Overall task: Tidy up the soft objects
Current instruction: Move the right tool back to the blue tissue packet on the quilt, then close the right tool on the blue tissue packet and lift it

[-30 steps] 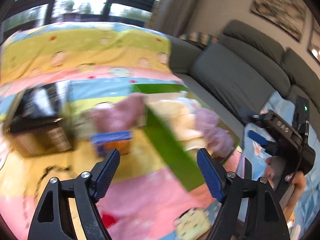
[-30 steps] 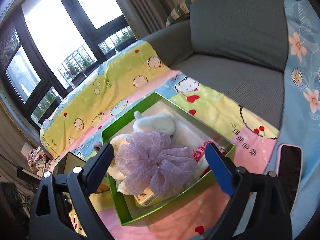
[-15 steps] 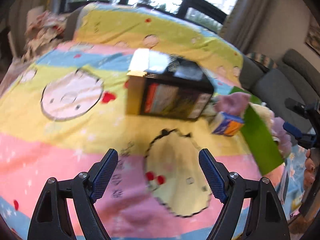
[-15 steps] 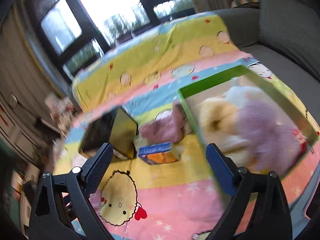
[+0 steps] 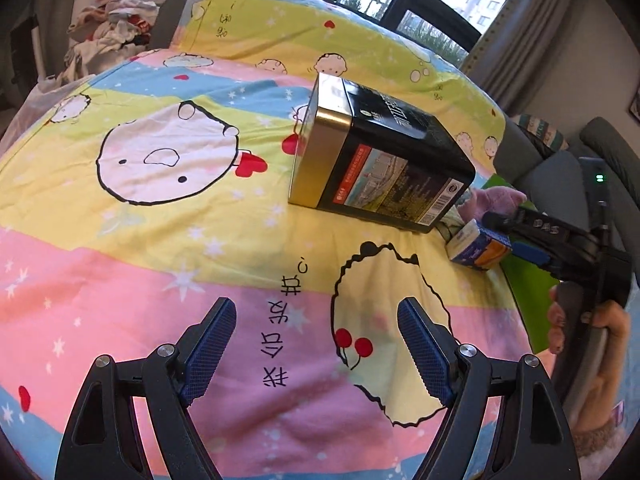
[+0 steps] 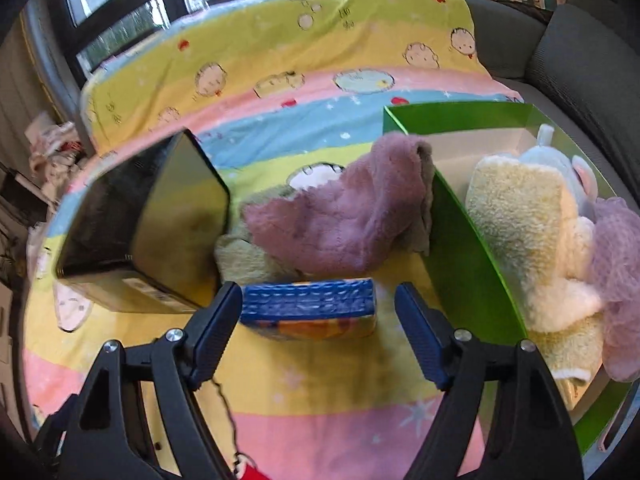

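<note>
A blue and orange tissue pack [image 6: 310, 314] lies on the cartoon blanket between the open fingers of my right gripper [image 6: 318, 308], apart from both pads. Behind it lie a mauve fluffy cloth [image 6: 340, 216] and a pale green cloth [image 6: 244, 252]. A green box [image 6: 464, 256] on the right holds a yellow towel [image 6: 520, 220], a pale blue plush [image 6: 552, 160] and a purple mesh puff [image 6: 618, 260]. My left gripper [image 5: 316, 328] is open and empty over the blanket. In the left wrist view the tissue pack [image 5: 478, 246] sits at the right gripper's tips.
A black and gold tin [image 5: 376, 164] lies on its side left of the cloths; it also shows in the right wrist view [image 6: 148, 224]. A pile of clothes [image 5: 108, 36] sits at the far left. A grey sofa [image 6: 580, 52] runs behind the box.
My right gripper has swung left from above the green box and come down around the tissue pack. My left gripper has swung left over the open blanket.
</note>
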`<state>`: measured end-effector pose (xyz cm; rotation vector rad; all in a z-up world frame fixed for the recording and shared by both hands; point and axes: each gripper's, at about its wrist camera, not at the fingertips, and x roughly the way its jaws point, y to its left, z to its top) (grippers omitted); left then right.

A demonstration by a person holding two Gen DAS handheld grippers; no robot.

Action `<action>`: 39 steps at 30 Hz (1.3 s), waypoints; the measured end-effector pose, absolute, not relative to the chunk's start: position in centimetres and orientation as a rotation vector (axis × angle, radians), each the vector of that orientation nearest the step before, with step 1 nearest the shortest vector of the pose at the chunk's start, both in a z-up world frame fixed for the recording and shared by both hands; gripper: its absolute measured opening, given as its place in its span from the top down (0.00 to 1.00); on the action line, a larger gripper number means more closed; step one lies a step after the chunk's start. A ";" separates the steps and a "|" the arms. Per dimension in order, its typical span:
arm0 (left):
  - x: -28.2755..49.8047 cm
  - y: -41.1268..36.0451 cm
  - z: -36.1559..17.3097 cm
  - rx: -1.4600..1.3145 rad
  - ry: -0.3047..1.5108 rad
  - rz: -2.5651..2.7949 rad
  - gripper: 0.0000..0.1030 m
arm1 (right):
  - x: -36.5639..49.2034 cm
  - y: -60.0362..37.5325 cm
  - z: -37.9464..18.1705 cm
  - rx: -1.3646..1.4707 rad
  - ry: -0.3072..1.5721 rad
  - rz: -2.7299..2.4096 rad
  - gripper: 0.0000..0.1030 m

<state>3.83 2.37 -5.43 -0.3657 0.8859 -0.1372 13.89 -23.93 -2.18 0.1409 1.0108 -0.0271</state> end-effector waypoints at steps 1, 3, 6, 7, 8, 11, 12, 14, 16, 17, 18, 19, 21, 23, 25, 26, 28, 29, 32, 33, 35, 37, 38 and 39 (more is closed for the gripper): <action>3.8 2.4 -5.4 -0.364 0.887 -0.137 0.19 | 14.0 -23.8 -2.4 0.141 1.015 -0.024 0.24; 3.9 2.4 -5.5 -0.361 0.890 -0.137 0.19 | 14.1 -23.9 -2.6 0.157 1.010 -0.006 0.24; 3.9 2.4 -5.6 -0.365 0.898 -0.136 0.19 | 14.0 -23.7 -2.7 0.152 0.997 -0.015 0.25; 3.9 2.4 -5.6 -0.367 0.900 -0.135 0.19 | 13.9 -23.5 -2.6 0.146 0.996 -0.011 0.25; 3.8 2.5 -5.6 -0.368 0.901 -0.136 0.19 | 13.8 -23.4 -2.6 0.141 0.997 -0.009 0.25; 3.8 2.5 -5.6 -0.366 0.901 -0.134 0.19 | 13.5 -22.9 -2.2 0.133 0.982 0.007 0.23; 3.7 2.5 -5.6 -0.365 0.901 -0.134 0.19 | 13.5 -22.7 -2.1 0.121 0.976 0.013 0.22; 3.7 2.5 -5.6 -0.361 0.900 -0.134 0.19 | 13.4 -21.9 -2.0 0.070 0.958 0.021 0.18; 3.7 2.4 -5.5 -0.346 0.898 -0.129 0.19 | 13.7 -21.3 -2.5 0.030 0.976 0.007 0.16; 3.7 2.4 -5.5 -0.343 0.898 -0.127 0.19 | 13.9 -21.2 -2.8 0.020 0.984 0.000 0.17; 3.7 2.4 -5.5 -0.346 0.899 -0.127 0.19 | 14.0 -21.1 -3.2 0.010 0.987 -0.019 0.19; 3.7 2.5 -5.5 -0.350 0.902 -0.128 0.19 | 14.1 -21.2 -3.4 0.010 0.992 -0.030 0.26; 3.8 2.5 -5.6 -0.354 0.908 -0.131 0.19 | 14.1 -21.5 -3.7 0.025 0.996 -0.042 0.29; 3.7 2.6 -5.6 -0.355 0.908 -0.125 0.19 | 13.7 -21.7 -3.4 0.037 0.987 -0.037 0.29; 3.7 2.8 -5.5 -0.357 0.906 -0.119 0.19 | 12.8 -21.9 -2.9 0.082 0.990 -0.013 0.29; 3.7 2.9 -5.4 -0.357 0.905 -0.118 0.19 | 12.2 -21.9 -2.6 0.107 0.990 0.011 0.29; 3.6 3.2 -5.2 -0.365 0.896 -0.113 0.19 | 10.6 -21.3 -1.9 0.151 0.976 0.073 0.29; 3.6 3.3 -5.2 -0.368 0.894 -0.111 0.19 | 9.9 -20.7 -1.6 0.157 0.961 0.099 0.29; 3.5 3.8 -5.0 -0.383 0.888 -0.102 0.19 | 7.3 -18.4 -1.6 0.177 0.895 0.165 0.29; 3.5 4.0 -4.9 -0.386 0.887 -0.098 0.19 | 6.3 -17.4 -1.9 0.161 0.875 0.181 0.29; 3.4 4.1 -4.9 -0.387 0.887 -0.096 0.19 | 5.4 -15.7 -2.7 0.123 0.863 0.187 0.29; 3.2 4.3 -4.7 -0.393 0.880 -0.095 0.19 | 4.9 -14.4 -3.5 0.081 0.891 0.200 0.27; 3.2 4.3 -4.7 -0.395 0.876 -0.099 0.19 | 4.7 -13.9 -3.6 0.059 0.895 0.198 0.27; 3.1 4.3 -4.6 -0.400 0.869 -0.108 0.19 | 4.4 -13.7 -3.5 0.041 0.892 0.194 0.27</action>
